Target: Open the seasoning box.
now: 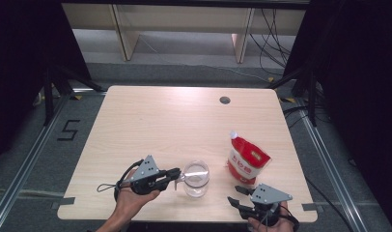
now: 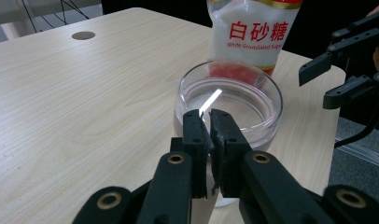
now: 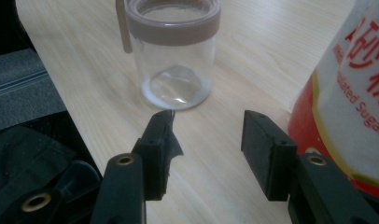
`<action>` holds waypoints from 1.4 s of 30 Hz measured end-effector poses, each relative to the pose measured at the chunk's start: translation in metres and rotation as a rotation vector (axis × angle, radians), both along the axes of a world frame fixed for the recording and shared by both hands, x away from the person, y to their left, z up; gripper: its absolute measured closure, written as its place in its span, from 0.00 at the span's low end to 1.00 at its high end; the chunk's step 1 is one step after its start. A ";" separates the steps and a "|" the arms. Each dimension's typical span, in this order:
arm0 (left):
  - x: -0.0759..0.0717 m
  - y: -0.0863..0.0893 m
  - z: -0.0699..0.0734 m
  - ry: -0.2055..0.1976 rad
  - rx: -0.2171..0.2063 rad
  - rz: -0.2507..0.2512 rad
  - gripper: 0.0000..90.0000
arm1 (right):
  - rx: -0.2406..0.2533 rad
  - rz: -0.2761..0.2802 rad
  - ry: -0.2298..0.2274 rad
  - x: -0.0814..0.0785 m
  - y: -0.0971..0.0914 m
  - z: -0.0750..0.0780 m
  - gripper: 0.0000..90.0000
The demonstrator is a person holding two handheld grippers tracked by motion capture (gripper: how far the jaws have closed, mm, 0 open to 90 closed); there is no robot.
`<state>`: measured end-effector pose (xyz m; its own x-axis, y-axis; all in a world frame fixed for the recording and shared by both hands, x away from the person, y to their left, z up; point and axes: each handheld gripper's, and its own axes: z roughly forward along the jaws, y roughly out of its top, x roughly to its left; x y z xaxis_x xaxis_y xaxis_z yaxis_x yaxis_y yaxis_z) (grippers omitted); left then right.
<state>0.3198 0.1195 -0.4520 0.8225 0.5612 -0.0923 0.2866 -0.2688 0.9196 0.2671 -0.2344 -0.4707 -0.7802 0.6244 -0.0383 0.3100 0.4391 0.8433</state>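
A clear glass jar (image 1: 196, 180) (image 2: 253, 126) (image 3: 176, 60) with a brownish collar stands near the table's front edge, with a thin white layer at its bottom. My left gripper (image 1: 176, 174) (image 2: 210, 116) is at the jar's left rim, shut on a thin pale stick (image 2: 211, 100) (image 3: 124, 28), perhaps a spoon handle, which angles over the rim. A red and white bag of white sugar (image 1: 248, 162) (image 2: 255, 32) (image 3: 351, 93) stands to the right of the jar. My right gripper (image 1: 236, 194) (image 3: 208, 126) (image 2: 314, 87) hovers open in front of the bag, with nothing between its jaws.
The light wooden table (image 1: 160, 121) has a round cable hole (image 1: 225, 100) (image 2: 83, 35) at the back. The front edge lies just below both hands. Dark curtains and stands flank the table.
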 end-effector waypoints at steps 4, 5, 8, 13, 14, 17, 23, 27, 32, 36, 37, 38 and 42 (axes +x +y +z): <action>-0.001 -0.001 0.000 0.002 -0.001 0.005 0.93 | 0.018 -0.006 0.016 0.004 0.010 0.001 0.61; -0.001 -0.001 0.000 0.001 -0.001 0.005 0.93 | 0.004 0.013 -0.014 0.008 0.010 0.001 0.62; -0.001 -0.001 0.000 0.001 -0.010 0.000 0.93 | 0.010 0.005 -0.014 0.010 0.014 0.001 0.63; -0.002 -0.003 0.001 -0.026 0.017 -0.023 0.95 | 0.018 0.025 -0.009 0.017 0.020 0.000 0.66; -0.001 -0.003 0.001 -0.026 0.018 -0.024 0.96 | 0.012 0.027 -0.016 0.018 0.021 0.000 0.66; -0.001 -0.002 0.000 -0.025 0.011 -0.023 0.98 | 0.013 0.019 -0.017 0.020 0.022 0.000 0.68; -0.003 -0.001 -0.001 -0.006 0.006 -0.007 0.99 | 0.009 0.025 -0.022 0.022 0.028 0.000 0.71; -0.003 -0.002 -0.001 -0.008 -0.004 -0.011 0.99 | 0.018 0.037 -0.033 0.025 0.030 0.001 0.74; -0.003 -0.002 -0.002 -0.007 -0.008 -0.010 0.99 | 0.032 0.058 -0.052 0.028 0.036 0.002 0.81; -0.003 -0.002 -0.002 -0.009 -0.009 -0.012 0.99 | 0.044 0.066 -0.063 0.030 0.040 0.004 0.86; -0.003 -0.001 -0.002 -0.012 -0.008 -0.014 0.99 | 0.048 0.059 -0.047 0.029 0.040 0.005 0.86; -0.003 -0.001 -0.002 -0.011 -0.009 -0.015 0.99 | 0.055 0.069 -0.073 0.031 0.042 0.004 0.87; -0.002 0.000 -0.002 -0.034 0.005 -0.032 0.99 | 0.054 0.075 -0.066 0.031 0.044 0.006 0.89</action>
<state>0.3178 0.1194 -0.4541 0.8425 0.5352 -0.0614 0.2468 -0.2821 0.9271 0.2986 -0.1906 -0.4646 -0.8216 0.5670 -0.0595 0.2207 0.4126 0.8838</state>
